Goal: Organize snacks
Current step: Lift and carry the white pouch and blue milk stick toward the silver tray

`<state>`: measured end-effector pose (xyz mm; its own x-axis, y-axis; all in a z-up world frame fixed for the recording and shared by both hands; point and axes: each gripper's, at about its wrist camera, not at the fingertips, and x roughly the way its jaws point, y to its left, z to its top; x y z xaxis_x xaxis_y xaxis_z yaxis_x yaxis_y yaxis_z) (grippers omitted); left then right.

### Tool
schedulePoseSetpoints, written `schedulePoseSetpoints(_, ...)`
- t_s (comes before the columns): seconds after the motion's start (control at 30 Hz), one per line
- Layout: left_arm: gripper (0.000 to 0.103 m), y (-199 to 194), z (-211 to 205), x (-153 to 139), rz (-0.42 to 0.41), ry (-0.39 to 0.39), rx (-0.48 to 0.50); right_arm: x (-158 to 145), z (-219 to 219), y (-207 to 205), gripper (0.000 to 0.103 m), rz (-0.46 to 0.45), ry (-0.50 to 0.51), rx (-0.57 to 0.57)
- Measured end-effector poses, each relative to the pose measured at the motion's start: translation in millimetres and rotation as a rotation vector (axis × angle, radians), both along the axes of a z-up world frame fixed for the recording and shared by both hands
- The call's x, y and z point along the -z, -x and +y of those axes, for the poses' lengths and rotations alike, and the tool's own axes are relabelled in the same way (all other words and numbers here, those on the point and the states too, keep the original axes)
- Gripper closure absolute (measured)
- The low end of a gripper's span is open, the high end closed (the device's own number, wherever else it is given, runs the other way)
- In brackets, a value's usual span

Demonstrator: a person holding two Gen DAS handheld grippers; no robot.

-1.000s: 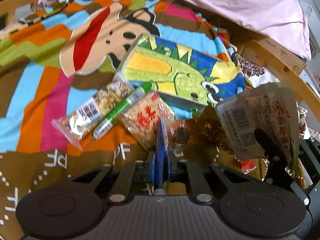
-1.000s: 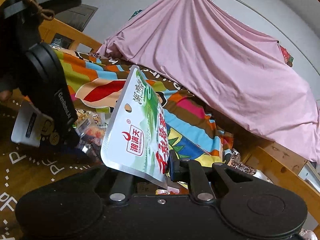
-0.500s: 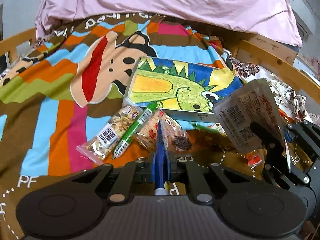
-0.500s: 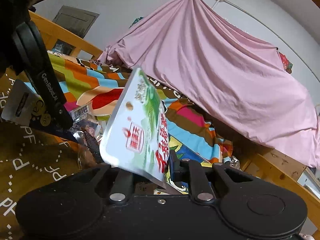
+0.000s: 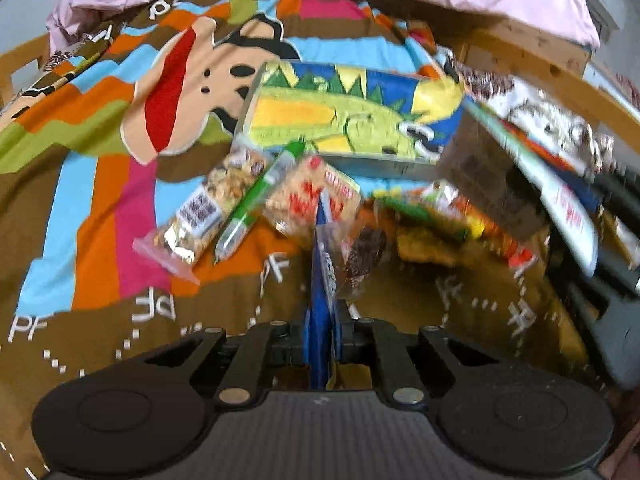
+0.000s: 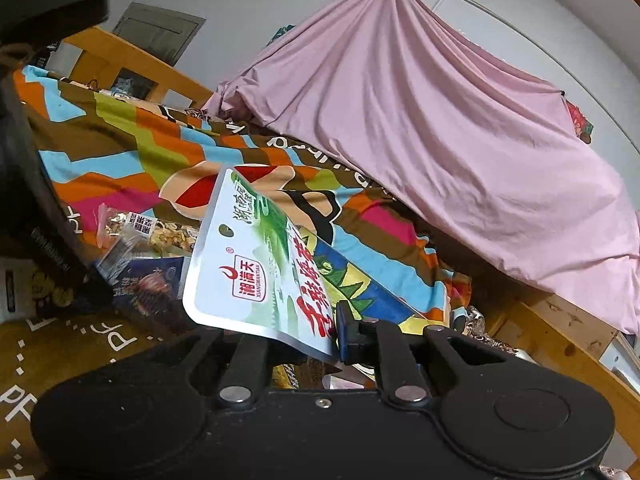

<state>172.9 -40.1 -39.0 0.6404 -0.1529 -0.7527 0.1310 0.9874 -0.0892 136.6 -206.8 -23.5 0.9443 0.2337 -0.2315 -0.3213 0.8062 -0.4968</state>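
Note:
My left gripper is shut on a thin blue snack packet, seen edge-on above the striped bedspread. Just beyond it lie a nut packet, a green tube, an orange-printed cracker packet and a clear packet with a dark snack. A dinosaur-print box sits behind them. My right gripper is shut on the lower corner of a white and green pouch, which stands up tilted. In the right wrist view the left gripper is at the far left with the blue packet.
A pink sheet hangs over the back of the bed. A wooden bed frame runs along the right. More snack wrappers lie heaped at the right, blurred. The white and green pouch slants across the left wrist view's right edge.
The left gripper has rolled and shifted with the blue packet; in the right wrist view it has slid to the left edge. The right gripper and its pouch have stayed put.

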Motion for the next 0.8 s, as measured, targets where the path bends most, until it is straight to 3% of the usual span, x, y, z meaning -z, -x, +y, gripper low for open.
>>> schedulePoseSetpoints(0.33,0.081,-3,0,9,0.063,-0.024,0.04,0,-1,-1,0.089,0.0,0.012,-0.011)
schedulePoseSetpoints(0.37,0.071,-4,-1,10,0.086,-0.026,0.057,0,-1,-1,0.089,-0.001,0.012,-0.012)
schedulePoseSetpoints(0.4,0.069,-5,-3,12,0.12,-0.037,0.077,0,-1,-1,0.089,-0.001,0.011,-0.012)
schedulePoseSetpoints(0.57,0.069,3,-13,15,0.123,-0.114,0.12,-1,-2,0,0.089,-0.004,0.007,-0.012)
schedulePoseSetpoints(0.8,0.082,2,-21,4,0.124,-0.191,0.137,-1,-2,0,0.089,-0.009,0.001,-0.012)
